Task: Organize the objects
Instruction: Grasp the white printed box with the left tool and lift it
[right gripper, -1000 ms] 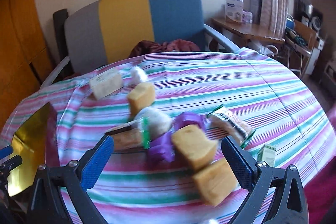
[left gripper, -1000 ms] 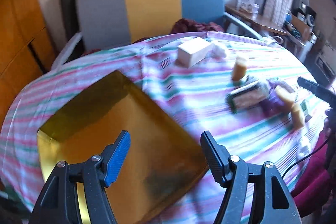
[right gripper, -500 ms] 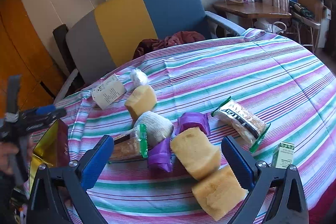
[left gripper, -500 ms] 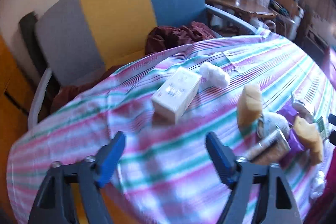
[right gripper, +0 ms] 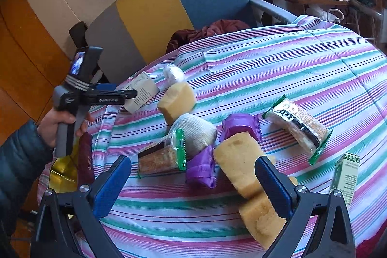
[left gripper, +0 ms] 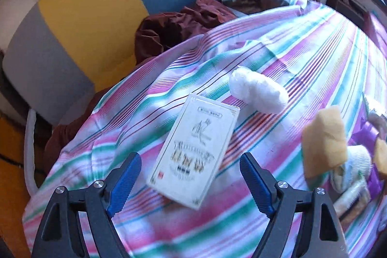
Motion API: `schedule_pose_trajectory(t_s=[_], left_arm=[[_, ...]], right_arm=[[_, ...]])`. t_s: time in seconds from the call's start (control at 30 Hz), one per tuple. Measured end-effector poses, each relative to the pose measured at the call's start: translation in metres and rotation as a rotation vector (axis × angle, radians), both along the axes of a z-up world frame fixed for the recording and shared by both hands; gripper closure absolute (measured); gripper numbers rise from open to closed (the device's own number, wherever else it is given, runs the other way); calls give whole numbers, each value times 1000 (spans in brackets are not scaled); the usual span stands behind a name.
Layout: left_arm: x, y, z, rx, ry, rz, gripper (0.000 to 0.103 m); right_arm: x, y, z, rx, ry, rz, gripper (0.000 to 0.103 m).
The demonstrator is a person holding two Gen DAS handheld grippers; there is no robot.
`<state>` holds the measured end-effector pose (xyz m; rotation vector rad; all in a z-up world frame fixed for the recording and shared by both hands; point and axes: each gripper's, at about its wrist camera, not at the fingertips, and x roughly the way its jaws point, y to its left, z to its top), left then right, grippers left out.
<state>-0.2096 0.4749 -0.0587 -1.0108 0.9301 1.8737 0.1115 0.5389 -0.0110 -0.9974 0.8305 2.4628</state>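
**Open left gripper above a white box on a striped table**

A round table (right gripper: 278, 59) under a pink, green and white striped cloth holds a scatter of small things. The landmark is the white box (left gripper: 196, 154), a flat printed carton lying near the table's far left edge.

The left gripper (left gripper: 191, 175) points steeply down at the box. Its jaws stand wide apart, one on each side of the box's near end, and hold nothing. In the right wrist view a hand (right gripper: 60, 125) in a dark sleeve holds this gripper, and its fingers hang over the box.

Just beyond the box lies a white wrapped roll (left gripper: 258, 93). To the right of the box is a yellow sponge (right gripper: 176, 100), then a grey sock ball (right gripper: 196, 134), a green-edged cracker pack (right gripper: 162, 156) and two purple packets (right gripper: 200, 168).

The right gripper (right gripper: 191, 183) hangs over the near side of the table, far from the box. Its jaws are wide apart and empty. A second sponge (right gripper: 239, 161) lies on the cloth below them.

Behind the table stands a grey, yellow and blue chair (right gripper: 154, 9).
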Motion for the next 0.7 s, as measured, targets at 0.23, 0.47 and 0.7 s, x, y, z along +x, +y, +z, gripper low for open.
schedule_pose_trajectory(t_s=[0.23,0.47,0.7], left_arm=[[-2,8,-23,-21,-26,13,50],[30,-42,-6,130,-118,128,51],[79,-121,49,283,-128,203,51]], right_arm=[[0,1,0,-1,-4,-3,0],[0,0,2,29,-16,-19,0],[-3,-6,-2,54,-61,-16,0]])
